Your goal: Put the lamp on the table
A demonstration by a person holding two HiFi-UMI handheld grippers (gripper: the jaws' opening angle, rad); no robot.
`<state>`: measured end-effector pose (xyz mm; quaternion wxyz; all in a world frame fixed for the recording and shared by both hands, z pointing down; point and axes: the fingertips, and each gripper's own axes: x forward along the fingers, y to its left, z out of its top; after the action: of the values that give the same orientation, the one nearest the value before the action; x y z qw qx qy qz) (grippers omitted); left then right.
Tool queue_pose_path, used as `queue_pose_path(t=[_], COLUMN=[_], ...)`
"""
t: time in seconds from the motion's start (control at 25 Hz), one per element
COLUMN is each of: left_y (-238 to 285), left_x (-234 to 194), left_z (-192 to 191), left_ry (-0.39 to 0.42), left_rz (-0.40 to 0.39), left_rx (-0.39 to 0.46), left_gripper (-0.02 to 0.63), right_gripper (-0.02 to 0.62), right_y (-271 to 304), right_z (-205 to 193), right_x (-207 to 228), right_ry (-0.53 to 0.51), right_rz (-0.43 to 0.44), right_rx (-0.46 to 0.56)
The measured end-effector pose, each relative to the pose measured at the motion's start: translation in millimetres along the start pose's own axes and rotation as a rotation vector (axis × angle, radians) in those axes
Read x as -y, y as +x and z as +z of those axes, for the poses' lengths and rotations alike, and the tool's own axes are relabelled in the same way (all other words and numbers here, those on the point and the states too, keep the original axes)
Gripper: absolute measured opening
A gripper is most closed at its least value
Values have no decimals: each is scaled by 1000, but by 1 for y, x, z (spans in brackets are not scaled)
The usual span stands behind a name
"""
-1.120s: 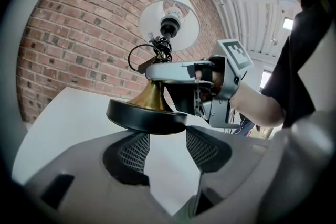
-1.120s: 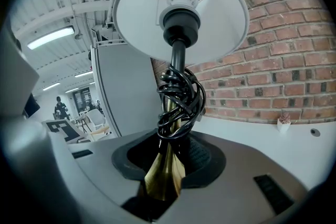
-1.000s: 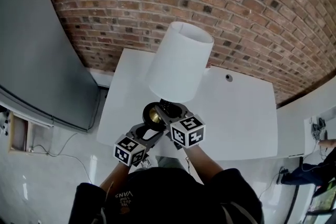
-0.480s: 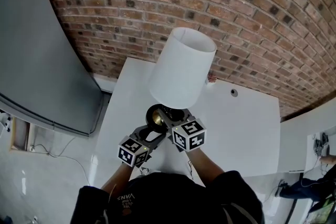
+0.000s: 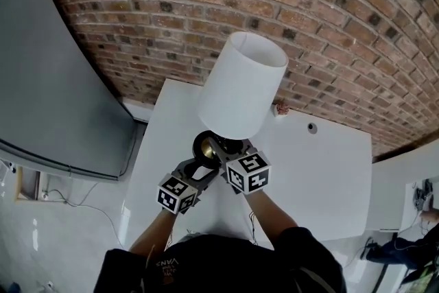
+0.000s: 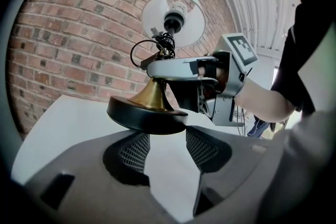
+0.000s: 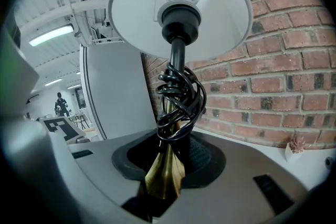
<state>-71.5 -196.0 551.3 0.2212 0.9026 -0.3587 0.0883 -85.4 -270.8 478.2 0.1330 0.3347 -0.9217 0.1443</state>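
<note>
Head view: lamp [image 5: 236, 99] near upright, shade [image 5: 243, 72] topmost, stem [image 7: 167, 176] in closed right claw [image 5: 223, 146], left claw [image 5: 204, 165] open under base [image 6: 147, 115].

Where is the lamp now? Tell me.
In the head view's centre, the lamp is held over the white table, before the brick wall, its brass stem clamped in the right hand-held gripper.

Left gripper [image 6: 167, 147], right gripper [image 7: 169, 165] grey; black-white marker cubes [image 5: 177, 194]; black sleeves [image 5: 305, 254].
</note>
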Motion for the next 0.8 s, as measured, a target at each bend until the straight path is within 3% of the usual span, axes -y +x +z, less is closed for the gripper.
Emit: queue_pose_path(t=[0.52,0.8], left_y=[38,43], left_x=[-59,-93], left_z=[-6,-19], left_ry=[-40,-48], left_rz=[78,157], left_rx=[-45,-63], left_gripper=[215,124], right_gripper=[116,115], right_y=[58,84], right_z=[-11,-21], right_x=[45,70], right_ry=[19,12], right_rz=[1,-26], right_rx=[-24,-24])
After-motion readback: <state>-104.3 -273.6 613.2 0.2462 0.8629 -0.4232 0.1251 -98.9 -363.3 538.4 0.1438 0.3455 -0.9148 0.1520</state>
